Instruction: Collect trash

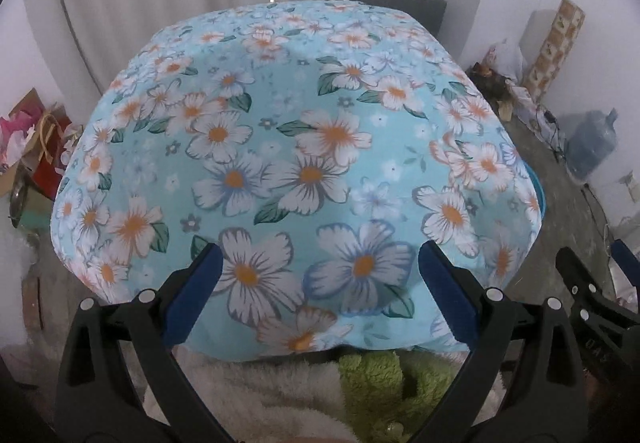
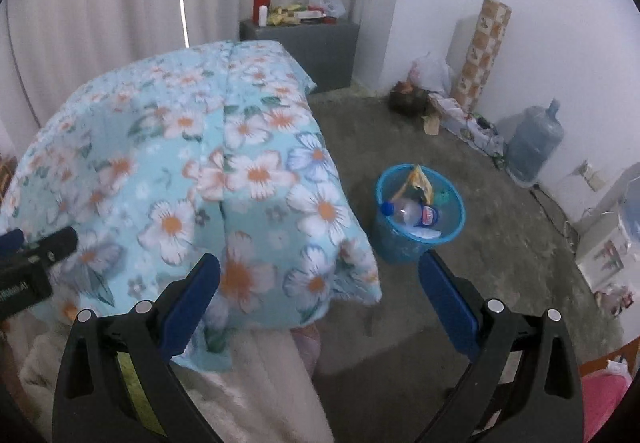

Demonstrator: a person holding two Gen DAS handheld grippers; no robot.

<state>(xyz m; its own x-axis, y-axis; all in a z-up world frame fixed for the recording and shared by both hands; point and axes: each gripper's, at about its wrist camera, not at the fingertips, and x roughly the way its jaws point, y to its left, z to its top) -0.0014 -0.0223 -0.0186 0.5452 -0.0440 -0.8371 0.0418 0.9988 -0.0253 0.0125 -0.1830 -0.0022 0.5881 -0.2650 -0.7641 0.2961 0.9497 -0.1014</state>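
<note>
Left claw (image 1: 318,283) agape over floral sheet (image 1: 280,147) | right claw (image 2: 320,293) agape, near bin (image 2: 404,243)

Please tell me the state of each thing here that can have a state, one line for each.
left gripper: open, empty.
right gripper: open, empty.
blue bin: upright on the floor, holding trash.
plastic bottle: lying inside the bin.
floral sheet: spread flat over the bed.
water jug: upright by the wall.
</note>
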